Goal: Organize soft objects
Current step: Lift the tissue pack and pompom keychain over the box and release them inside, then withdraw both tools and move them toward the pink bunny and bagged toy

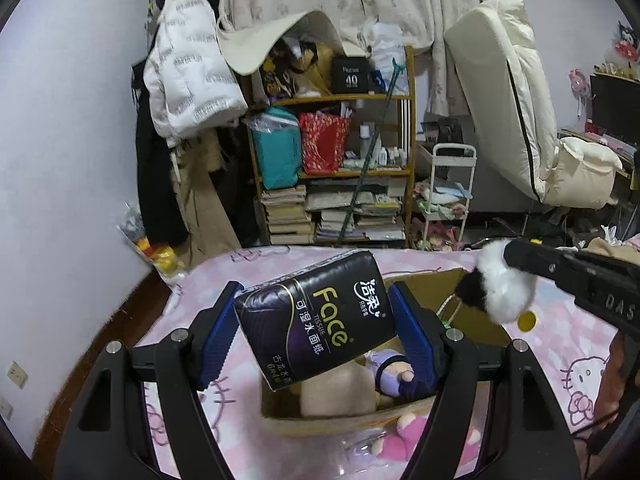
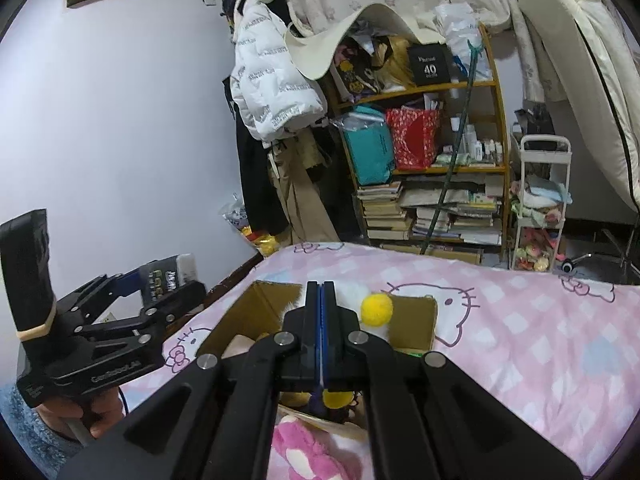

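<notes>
My left gripper (image 1: 316,320) is shut on a black tissue pack (image 1: 316,316) printed "Face", held tilted above an open cardboard box (image 1: 452,284) on the bed. The box holds a beige plush (image 1: 340,388) and a purple doll (image 1: 390,370). My right gripper (image 2: 321,292) is shut on a white and black fluffy plush toy (image 1: 500,288) with a yellow pom-pom (image 2: 377,309), held over the box's far right corner (image 2: 416,320). The left gripper with the pack also shows in the right wrist view (image 2: 160,280), at the left.
The box sits on a pink Hello Kitty bedspread (image 2: 520,340). A pink plush (image 1: 408,436) lies just in front of the box. Beyond the bed stand a cluttered wooden shelf (image 1: 332,168), hanging coats (image 1: 188,80), a white trolley (image 1: 448,200) and a leaning mattress (image 1: 512,100).
</notes>
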The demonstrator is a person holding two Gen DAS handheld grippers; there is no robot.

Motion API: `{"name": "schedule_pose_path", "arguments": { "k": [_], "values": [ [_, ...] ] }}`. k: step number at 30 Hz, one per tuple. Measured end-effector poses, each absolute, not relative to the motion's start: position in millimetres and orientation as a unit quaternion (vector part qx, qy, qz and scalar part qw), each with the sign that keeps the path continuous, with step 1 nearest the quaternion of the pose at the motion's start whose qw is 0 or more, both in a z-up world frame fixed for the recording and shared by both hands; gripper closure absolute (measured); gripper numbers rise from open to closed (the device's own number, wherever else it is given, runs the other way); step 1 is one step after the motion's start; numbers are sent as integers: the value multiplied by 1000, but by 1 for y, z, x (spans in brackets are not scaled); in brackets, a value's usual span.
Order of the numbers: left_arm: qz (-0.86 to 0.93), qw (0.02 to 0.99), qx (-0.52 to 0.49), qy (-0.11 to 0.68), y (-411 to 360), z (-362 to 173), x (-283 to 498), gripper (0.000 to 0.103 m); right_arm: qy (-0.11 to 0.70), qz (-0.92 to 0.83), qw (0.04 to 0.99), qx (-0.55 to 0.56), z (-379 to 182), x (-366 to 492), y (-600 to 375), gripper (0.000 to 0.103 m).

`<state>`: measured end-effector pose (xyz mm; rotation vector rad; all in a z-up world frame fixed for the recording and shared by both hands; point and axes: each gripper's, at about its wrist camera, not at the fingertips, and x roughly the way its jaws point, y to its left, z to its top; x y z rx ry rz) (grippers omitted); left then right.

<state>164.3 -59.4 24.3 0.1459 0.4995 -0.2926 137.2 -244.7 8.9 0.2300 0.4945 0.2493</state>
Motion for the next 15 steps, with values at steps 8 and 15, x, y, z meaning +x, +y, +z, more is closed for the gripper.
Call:
{"name": "schedule_pose_path", "arguments": {
  "k": [8, 15],
  "values": [
    [-143, 942, 72, 295, -70, -10, 191, 29, 287, 119, 941, 136, -25, 159, -254, 101],
    [-128, 937, 66, 320, -63, -24, 199, 21, 307, 119, 933, 145, -37, 165, -259, 100]
  ]
}}
